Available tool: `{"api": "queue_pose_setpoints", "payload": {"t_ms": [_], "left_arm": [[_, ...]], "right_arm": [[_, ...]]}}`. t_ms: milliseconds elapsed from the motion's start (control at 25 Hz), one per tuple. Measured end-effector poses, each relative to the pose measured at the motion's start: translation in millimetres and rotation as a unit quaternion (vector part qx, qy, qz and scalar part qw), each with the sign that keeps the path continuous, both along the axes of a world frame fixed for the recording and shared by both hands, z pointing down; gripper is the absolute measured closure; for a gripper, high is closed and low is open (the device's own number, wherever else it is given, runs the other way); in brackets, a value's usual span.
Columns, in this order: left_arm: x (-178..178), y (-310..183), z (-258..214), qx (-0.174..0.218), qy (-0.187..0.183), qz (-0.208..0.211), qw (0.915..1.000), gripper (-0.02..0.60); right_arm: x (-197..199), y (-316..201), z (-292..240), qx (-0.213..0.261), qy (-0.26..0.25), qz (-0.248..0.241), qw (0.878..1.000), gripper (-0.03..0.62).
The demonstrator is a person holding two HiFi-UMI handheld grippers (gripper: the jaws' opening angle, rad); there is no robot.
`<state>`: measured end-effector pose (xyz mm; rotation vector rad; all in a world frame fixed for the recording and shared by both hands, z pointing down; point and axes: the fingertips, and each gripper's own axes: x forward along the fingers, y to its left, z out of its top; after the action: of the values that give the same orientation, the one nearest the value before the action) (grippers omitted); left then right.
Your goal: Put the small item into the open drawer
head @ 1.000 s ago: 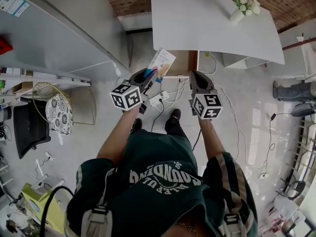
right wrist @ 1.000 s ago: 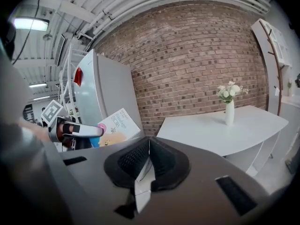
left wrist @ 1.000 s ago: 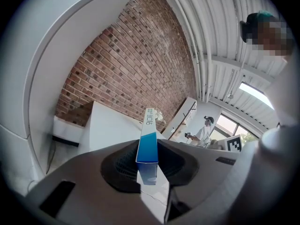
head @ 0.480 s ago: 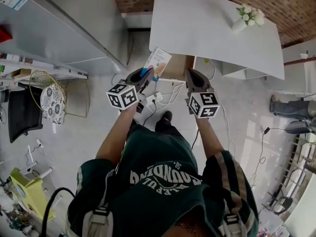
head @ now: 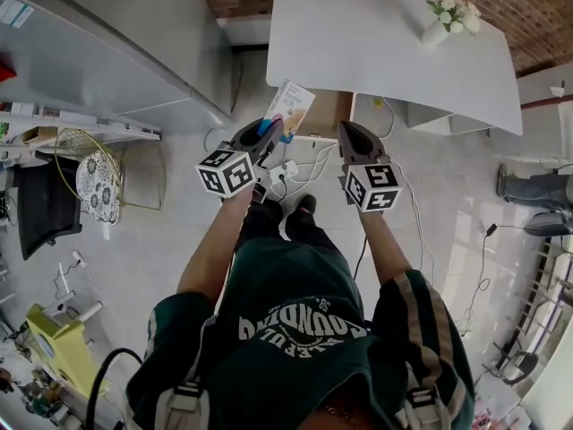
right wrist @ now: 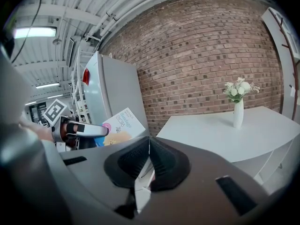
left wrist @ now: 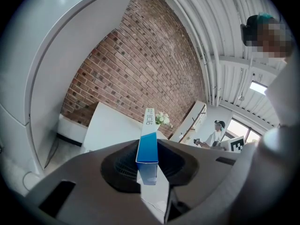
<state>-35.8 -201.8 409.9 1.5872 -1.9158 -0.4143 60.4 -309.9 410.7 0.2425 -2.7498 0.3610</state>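
A thin white-and-blue cardboard box (head: 291, 106) is being gripped by its end in the left hand-held gripper (head: 271, 129), short of the open wooden drawer (head: 329, 113) at the white worktop's (head: 385, 43) near edge. The right hand-held gripper (head: 348, 131) is being held clenched, empty. End-pinched, the box could be swivelled against the drawer's rim.

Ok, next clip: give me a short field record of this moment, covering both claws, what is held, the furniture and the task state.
left claw: shut on a flat box, which stands edge-on between the jaws
right claw: shut, nothing between the jaws
table: white, ahead of the person, by a brick wall
vase of flowers: on the table's far right part
drawer: brown opening at the table's near edge, seemingly open
task state: box not yet in the drawer, held in the air just left of it
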Motion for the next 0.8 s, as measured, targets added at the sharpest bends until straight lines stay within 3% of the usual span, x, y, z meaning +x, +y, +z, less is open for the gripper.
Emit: {"api": "queue_pose_setpoints", "payload": {"t_ms": [160,800], "left_arm": [[1.7,-2.9,1.9,0.009,0.004,0.010,0.9999,0.486],[-15.4,-5.5,36.4,-0.022,0.018,0.016,0.9994,0.486]], "right_arm": [[-0.4,-1.1,1.9,-0.002,-0.001,0.008,1.000,0.569],[-18.2,-3.2,23.7,-0.008,0.018,-0.003,1.000,0.569]]}}
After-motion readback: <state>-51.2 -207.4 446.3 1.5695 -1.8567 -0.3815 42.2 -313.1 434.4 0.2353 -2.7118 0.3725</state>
